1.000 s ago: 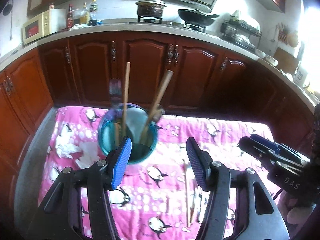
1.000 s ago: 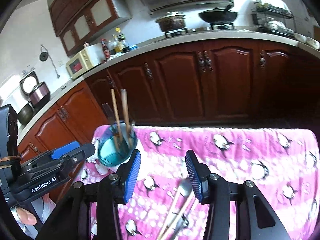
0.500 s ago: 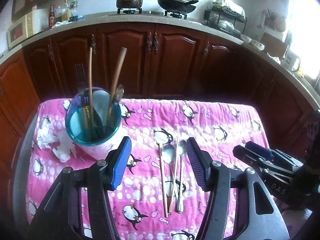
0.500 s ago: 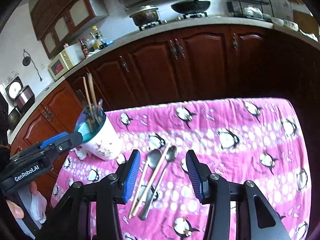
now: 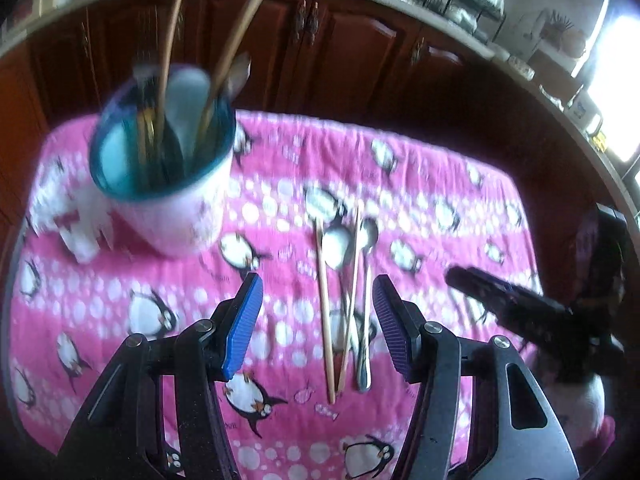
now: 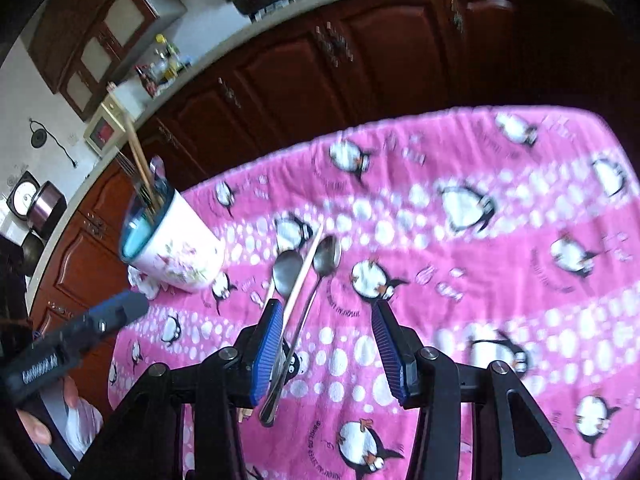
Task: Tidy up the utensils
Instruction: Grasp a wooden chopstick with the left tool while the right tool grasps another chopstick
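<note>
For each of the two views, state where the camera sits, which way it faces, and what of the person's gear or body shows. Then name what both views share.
Left wrist: on the left gripper, angled down at the loose utensils; right gripper at right.
Right wrist: on the right gripper, jaws closing, nothing gripped; left gripper and a hand at left.
Shared: holder cup, pink cloth.

- The left gripper (image 5: 318, 322) sits lower over the pink cloth (image 5: 420, 184) than before; the loose spoons and chopsticks (image 5: 344, 292), earlier half hidden under its jaws, now lie in full between them.
- The utensil cup (image 5: 176, 184) now stands up and left of those jaws.
- The right gripper (image 6: 326, 354) has dropped and rolled; its jaws are closing, the spoons just inside the left pad.
</note>
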Demonstrator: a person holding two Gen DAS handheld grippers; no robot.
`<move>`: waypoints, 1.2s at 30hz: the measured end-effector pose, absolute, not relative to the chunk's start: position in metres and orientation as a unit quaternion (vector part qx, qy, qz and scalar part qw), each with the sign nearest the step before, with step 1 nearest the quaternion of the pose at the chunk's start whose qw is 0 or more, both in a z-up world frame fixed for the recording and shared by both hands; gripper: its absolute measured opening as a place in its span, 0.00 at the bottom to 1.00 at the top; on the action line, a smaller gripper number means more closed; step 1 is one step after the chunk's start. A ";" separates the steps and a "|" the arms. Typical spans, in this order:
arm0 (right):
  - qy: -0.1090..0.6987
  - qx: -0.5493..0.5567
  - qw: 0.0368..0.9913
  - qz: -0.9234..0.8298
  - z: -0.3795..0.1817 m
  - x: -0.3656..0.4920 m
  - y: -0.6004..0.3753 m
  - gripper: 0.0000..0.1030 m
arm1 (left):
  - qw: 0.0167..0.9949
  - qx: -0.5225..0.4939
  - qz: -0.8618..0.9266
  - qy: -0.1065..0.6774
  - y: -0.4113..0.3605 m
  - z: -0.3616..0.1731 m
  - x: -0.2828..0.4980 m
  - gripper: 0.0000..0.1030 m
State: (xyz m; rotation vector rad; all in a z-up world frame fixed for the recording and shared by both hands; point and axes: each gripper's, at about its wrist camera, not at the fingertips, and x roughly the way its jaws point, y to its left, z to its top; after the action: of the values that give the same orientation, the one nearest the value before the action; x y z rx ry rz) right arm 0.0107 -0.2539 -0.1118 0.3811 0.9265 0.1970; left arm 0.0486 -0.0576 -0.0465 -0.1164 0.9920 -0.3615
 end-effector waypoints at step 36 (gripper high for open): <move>0.524 0.091 0.832 0.161 -0.174 0.019 -0.231 0.02 | 0.801 -0.040 -0.174 0.572 -0.048 -0.134 0.043 0.04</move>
State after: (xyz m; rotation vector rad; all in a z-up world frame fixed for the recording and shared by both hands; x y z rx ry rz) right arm 0.0194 -0.2308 -0.1736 0.1934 1.1100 0.3405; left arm 0.0425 -0.0476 -0.1342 -0.0868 1.2257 -0.3724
